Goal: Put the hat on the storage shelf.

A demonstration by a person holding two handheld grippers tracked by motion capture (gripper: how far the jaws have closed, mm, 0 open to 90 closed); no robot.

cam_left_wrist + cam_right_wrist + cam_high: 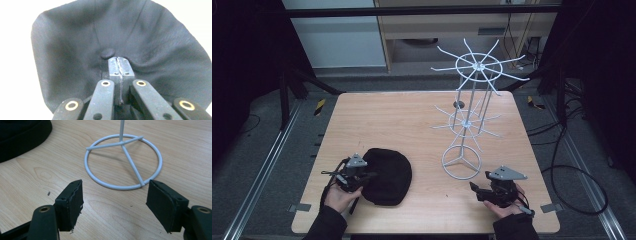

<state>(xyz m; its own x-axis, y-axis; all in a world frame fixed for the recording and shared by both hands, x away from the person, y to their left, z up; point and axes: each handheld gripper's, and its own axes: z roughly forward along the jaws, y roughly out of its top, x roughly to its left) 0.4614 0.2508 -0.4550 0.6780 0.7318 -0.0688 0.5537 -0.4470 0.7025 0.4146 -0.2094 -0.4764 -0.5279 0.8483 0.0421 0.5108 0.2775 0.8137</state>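
High view: left hand-held gripper (371,175) is pinched tight on the unmarked black cap (387,175), right hand-held gripper (474,190) gapes empty near the white wire rack (461,162) on the tabletop (402,120).

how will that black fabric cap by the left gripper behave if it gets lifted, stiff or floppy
Probably floppy: the black fabric cap puckers into folds where the left gripper pinches it near its top button, so it would likely sag from that one point. It looks light, thin cloth lying slumped on the wooden table. The woven weave seems unlikely to slip.
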